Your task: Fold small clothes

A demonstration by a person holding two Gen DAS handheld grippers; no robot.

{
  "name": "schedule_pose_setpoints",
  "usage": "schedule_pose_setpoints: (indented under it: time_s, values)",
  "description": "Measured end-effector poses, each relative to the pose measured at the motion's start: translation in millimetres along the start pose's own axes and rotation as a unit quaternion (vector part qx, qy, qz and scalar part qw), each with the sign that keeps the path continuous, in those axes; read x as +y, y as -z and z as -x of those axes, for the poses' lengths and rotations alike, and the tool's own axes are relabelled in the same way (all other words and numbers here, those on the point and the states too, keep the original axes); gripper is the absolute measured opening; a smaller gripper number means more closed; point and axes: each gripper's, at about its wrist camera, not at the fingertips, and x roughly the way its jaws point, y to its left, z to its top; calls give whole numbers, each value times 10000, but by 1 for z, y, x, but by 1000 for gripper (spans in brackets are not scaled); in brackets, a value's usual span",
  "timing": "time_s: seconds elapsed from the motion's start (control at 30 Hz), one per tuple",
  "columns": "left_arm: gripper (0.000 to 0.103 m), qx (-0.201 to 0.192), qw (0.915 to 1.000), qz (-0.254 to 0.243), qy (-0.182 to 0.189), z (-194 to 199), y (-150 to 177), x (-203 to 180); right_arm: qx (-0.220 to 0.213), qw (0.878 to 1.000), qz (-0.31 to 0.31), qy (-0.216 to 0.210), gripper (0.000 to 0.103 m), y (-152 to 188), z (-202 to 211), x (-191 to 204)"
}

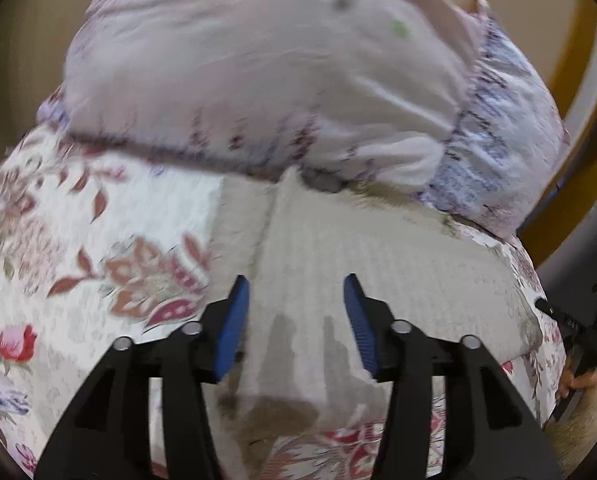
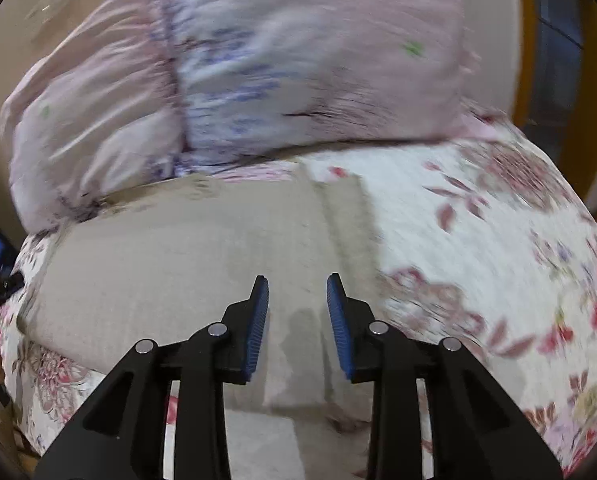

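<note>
Beige cloth [image 1: 378,248] lying flat on a floral bedspread [image 1: 78,220], both tools parted above it.

The left tool [image 1: 296,320] stands moderately wide, the right tool [image 2: 297,320] narrower, each with nothing between its blue pads. Behind the cloth, a pale lilac pillow [image 2: 298,60] rests on the bed; beyond are a tan wall [image 1: 18,40] and yellow-brown wooden trim [image 2: 526,40].

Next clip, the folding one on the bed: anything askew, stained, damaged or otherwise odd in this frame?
Nothing looks damaged or spilled. The beige garment lies flat on the floral bedspread, with one folded strip along its edge. The dark patches under the left tool and right tool look like their shadows. Both views are motion-blurred.
</note>
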Motion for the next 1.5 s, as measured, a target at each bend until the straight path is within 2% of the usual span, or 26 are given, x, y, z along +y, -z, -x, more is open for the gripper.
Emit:
schedule_pose_setpoints:
  time_s: [0.1, 0.17, 0.2, 0.23, 0.3, 0.4, 0.5, 0.53, 0.6, 0.67, 0.73, 0.8, 0.87, 1.03, 1.2, 1.33, 1.43, 1.5]
  values:
    - [58, 106, 9996, -246, 69, -8, 0, -17, 136, 9986, 481, -180, 32, -3, -15, 28]
    - [60, 285, 9988, -401, 20, -22, 3, -25, 241, 9964, 806, -108, 32, -3, -28, 43]
    - [60, 342, 9986, -415, -23, -26, 3, -26, 301, 9951, 942, 58, 32, -3, -36, 48]
    - [60, 449, 9981, -409, -100, -34, 4, -25, 404, 9925, 1074, 433, 32, -4, -49, 49]
    - [59, 646, 9970, -327, -281, -47, 7, -19, 584, 9916, 891, 736, 32, -5, -68, 36]
    - [60, 593, 9972, -374, -262, -48, 8, -17, 608, 9972, 278, 330, 32, -10, -70, 13]
    - [63, 593, 9973, -368, -247, -47, 8, -18, 559, 9975, 232, 363, 32, -8, -61, 17]
    - [66, 568, 9976, -342, -184, -45, 8, -18, 450, 9982, 237, 314, 32, -7, -54, 19]
    - [69, 565, 9978, -327, -141, -46, 8, -18, 338, 9982, 236, 445, 32, -5, -49, 19]
    - [72, 563, 9975, -398, -183, -49, 10, -20, 559, 9962, 165, 647, 32, -1, -61, 9]
    - [74, 579, 9966, -531, -233, -51, 11, -25, 470, 9975, 139, 503, 32, 0, -61, 4]
    - [74, 582, 9968, -517, -205, -47, 10, -26, 532, 9966, 142, 617, 32, -4, -59, 8]
    - [74, 535, 9981, -301, -38, -39, 7, -20, 489, 9965, 129, 661, 32, -6, -54, 14]
    - [76, 279, 9979, 541, 236, -17, -8, 17, 263, 9993, 203, 189, 34, -11, -42, 38]
    - [76, 242, 9898, 1364, 333, -11, -15, 57, 290, 9981, 434, -329, 35, -8, -49, 74]
    - [76, 294, 9840, 1712, 387, -18, -17, 72, 401, 9949, 643, -661, 35, 0, -61, 107]
    - [76, 399, 9771, 2014, 562, -25, -17, 80, 409, 9928, 851, -739, 44, 0, -67, 130]
    - [76, 424, 9745, 2120, 603, -29, -17, 83, 409, 9909, 1003, -797, 44, -1, -72, 145]
